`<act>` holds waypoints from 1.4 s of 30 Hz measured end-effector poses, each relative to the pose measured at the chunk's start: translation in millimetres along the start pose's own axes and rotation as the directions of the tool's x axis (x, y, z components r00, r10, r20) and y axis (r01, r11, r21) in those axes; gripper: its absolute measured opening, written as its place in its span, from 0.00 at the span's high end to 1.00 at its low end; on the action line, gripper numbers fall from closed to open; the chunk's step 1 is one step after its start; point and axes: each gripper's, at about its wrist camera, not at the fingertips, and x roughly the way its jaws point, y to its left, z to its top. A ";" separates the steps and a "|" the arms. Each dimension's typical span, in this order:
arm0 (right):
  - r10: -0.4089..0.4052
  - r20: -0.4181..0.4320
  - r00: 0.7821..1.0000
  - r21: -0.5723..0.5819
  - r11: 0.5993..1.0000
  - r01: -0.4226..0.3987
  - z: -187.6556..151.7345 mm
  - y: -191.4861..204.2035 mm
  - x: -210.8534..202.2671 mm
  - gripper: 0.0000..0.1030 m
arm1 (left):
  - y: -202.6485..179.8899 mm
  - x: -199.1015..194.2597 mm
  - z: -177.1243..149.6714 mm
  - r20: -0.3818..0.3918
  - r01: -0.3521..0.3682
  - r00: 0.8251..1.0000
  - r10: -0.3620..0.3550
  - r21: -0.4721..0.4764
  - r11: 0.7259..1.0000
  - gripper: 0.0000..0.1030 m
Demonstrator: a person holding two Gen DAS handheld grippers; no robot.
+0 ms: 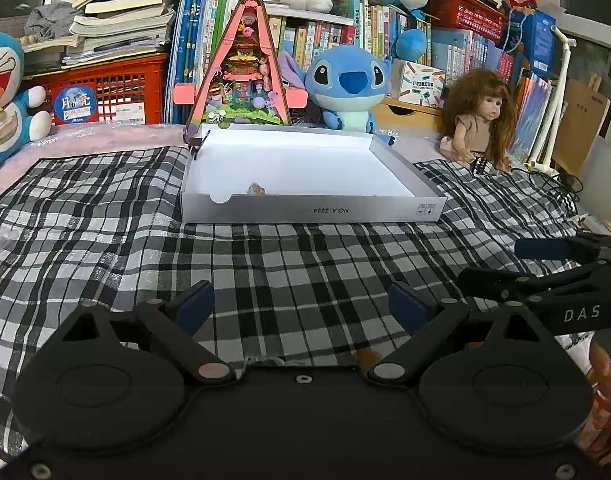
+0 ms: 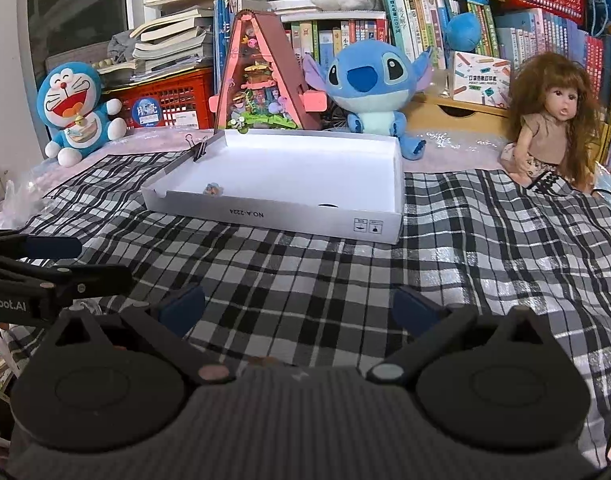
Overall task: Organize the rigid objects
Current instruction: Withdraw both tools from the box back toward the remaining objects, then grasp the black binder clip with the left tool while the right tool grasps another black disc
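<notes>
1. A shallow white cardboard tray (image 1: 305, 210) lies on a bed covered by a black-and-white checked cloth (image 1: 265, 264). Everything below is placed relative to this tray.
2. Inside the tray, close to its near wall and toward its left end, sits one small colourful trinket (image 1: 256, 189). A second dark item peeks over the near wall further right in the right wrist view; I cannot tell what it is.
3. A black binder clip (image 2: 199, 148) grips the tray's far-left corner.
4. The left gripper (image 1: 301, 308) hovers over the cloth on the near side of the tray, well apart from it. Its blue-padded fingers (image 1: 195, 306) stand wide apart with nothing between them.
5. The right gripper (image 2: 299, 310) hovers beside it, also short of the tray, fingers spread wide and empty.
6. The tray's long axis runs left to right across both grippers' line of sight, so the trinket lies straight ahead of the left gripper and slightly left. The left hand seems the nearer one for it.
7. Plush toys, a doll (image 1: 479, 120) and books stand beyond the tray's far wall.
</notes>
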 end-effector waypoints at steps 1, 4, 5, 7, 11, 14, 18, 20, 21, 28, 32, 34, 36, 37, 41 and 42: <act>-0.002 0.003 1.000 -0.002 1.000 0.002 -1.0 0.0 -1.3 0.00 | -0.6 -1.2 -1.4 0.002 -0.002 1.000 0.002 0.004 1.000 0.09; -0.009 0.016 1.000 -0.001 1.000 0.009 -5.6 0.8 -6.0 0.00 | -0.9 -3.9 -6.2 0.005 -0.008 1.000 0.008 0.005 1.000 0.09; -0.011 0.020 1.000 0.000 1.000 0.011 -7.2 1.1 -7.2 0.00 | -0.9 -4.8 -7.8 0.005 -0.007 1.000 0.007 0.001 1.000 0.09; -0.014 0.024 1.000 0.003 1.000 0.014 -10.4 1.8 -8.9 0.00 | 0.1 -5.9 -10.5 0.004 -0.006 1.000 0.006 -0.009 1.000 0.09; -0.022 0.029 0.999 0.006 1.000 0.022 -16.4 2.8 -11.5 0.00 | 1.5 -9.3 -16.8 0.008 -0.013 1.000 0.013 -0.017 1.000 0.09; -0.029 0.034 0.999 0.007 1.000 0.029 -20.3 3.8 -13.4 0.00 | 3.2 -12.0 -22.9 0.016 -0.027 1.000 0.027 -0.022 0.999 0.09; -0.041 0.044 0.998 0.003 0.999 0.041 -26.1 4.6 -16.8 0.00 | 8.4 -12.6 -30.2 0.018 -0.037 0.999 0.038 -0.053 0.998 0.09; -0.054 0.052 0.997 0.001 0.999 0.054 -29.7 5.2 -18.5 0.00 | 10.1 -13.5 -34.2 0.019 -0.043 0.999 0.044 -0.061 0.997 0.09; -0.059 0.056 0.997 -0.001 0.998 0.059 -30.9 5.3 -19.2 0.00 | 10.3 -14.1 -36.0 0.019 -0.046 0.999 0.047 -0.060 0.997 0.09; -0.089 0.054 0.995 -0.032 0.995 0.091 -44.2 8.2 -21.8 0.00 | 12.5 -16.0 -49.6 0.002 -0.058 0.998 0.058 -0.053 0.997 0.09; -0.102 0.046 0.994 -0.045 0.994 0.104 -52.3 8.6 -22.2 0.00 | 13.3 -17.7 -53.2 0.002 -0.069 0.998 0.069 -0.059 0.996 0.11; -0.106 0.043 0.993 -0.045 0.993 0.108 -55.5 7.4 -22.3 0.00 | 13.0 -19.8 -54.4 0.001 -0.067 0.998 0.067 -0.063 0.996 0.16; -0.112 0.040 0.993 -0.042 0.993 0.113 -58.3 6.1 -22.7 0.00 | 12.8 -22.6 -56.6 -0.006 -0.064 0.998 0.064 -0.080 0.995 0.24; -0.114 0.040 0.993 -0.039 0.993 0.115 -59.5 5.5 -23.1 0.00 | 12.3 -24.2 -58.4 -0.011 -0.057 0.998 0.057 -0.087 0.995 0.26; -0.117 0.056 0.992 -0.035 0.992 0.119 -65.3 3.4 -27.1 0.00 | 6.4 -30.6 -66.2 -0.010 -0.042 0.999 0.042 -0.072 0.996 0.35; -0.120 0.061 0.991 -0.039 0.992 0.122 -66.6 3.6 -28.0 0.00 | 4.4 -31.1 -67.2 -0.006 -0.047 0.999 0.047 -0.060 0.997 0.38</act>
